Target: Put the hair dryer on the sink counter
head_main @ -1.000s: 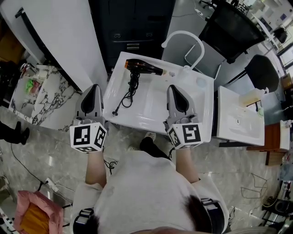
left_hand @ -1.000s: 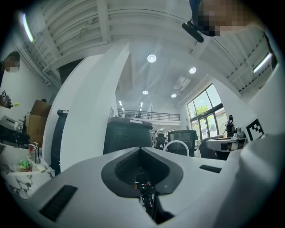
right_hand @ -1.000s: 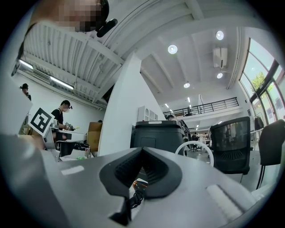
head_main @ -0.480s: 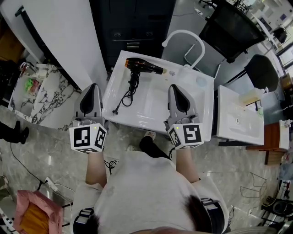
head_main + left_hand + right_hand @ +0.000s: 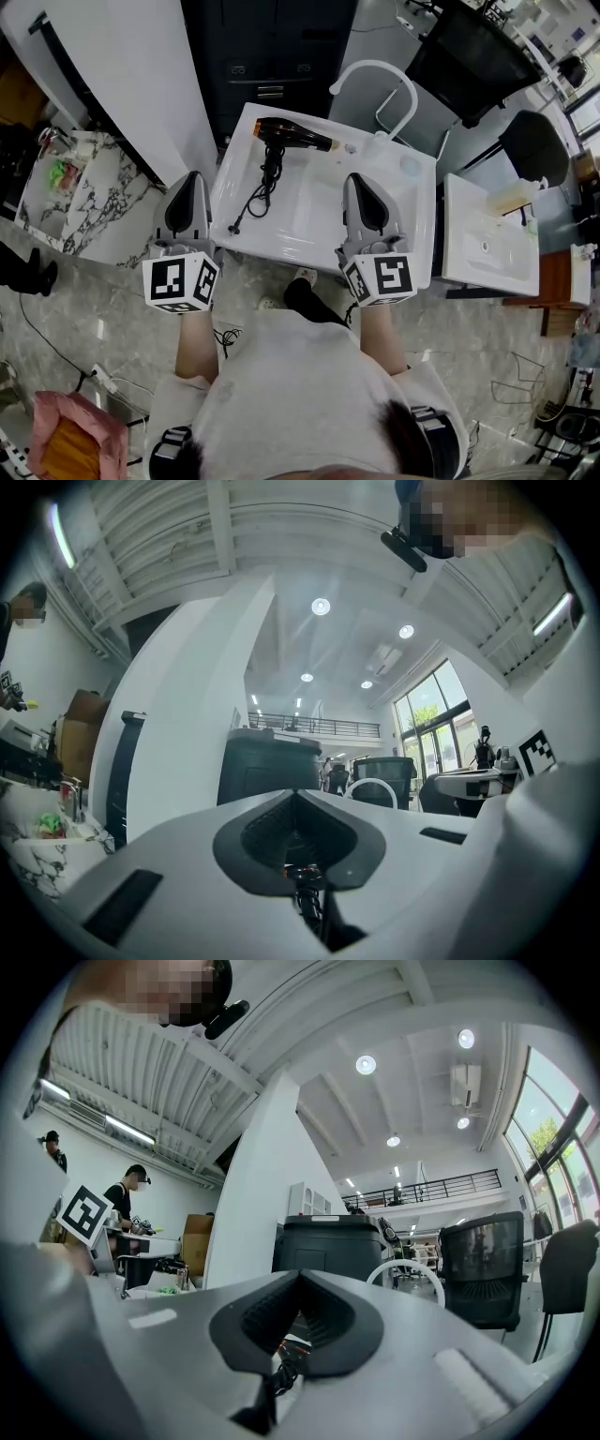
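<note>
The black hair dryer [image 5: 292, 138] with an orange rear end lies at the far left of the white sink counter [image 5: 412, 220]. Its black cord [image 5: 255, 199] trails down toward the near edge. My left gripper [image 5: 190, 177] hovers just off the counter's left edge, shut and empty. My right gripper [image 5: 357, 179] hangs over the counter's near middle, also shut and empty. Both are a good way short of the dryer. In the left gripper view the jaws [image 5: 296, 795] meet in a point. The right gripper view shows the same closed jaws [image 5: 300, 1275], with a bit of cord [image 5: 273, 1380] below them.
A white arched faucet [image 5: 403, 85] rises at the counter's back. A second white basin [image 5: 489, 247] stands to the right and a marble-topped stand [image 5: 89, 192] to the left. Dark cabinets [image 5: 272, 56] and a black chair [image 5: 473, 58] are behind. A pink bag [image 5: 66, 439] lies on the floor.
</note>
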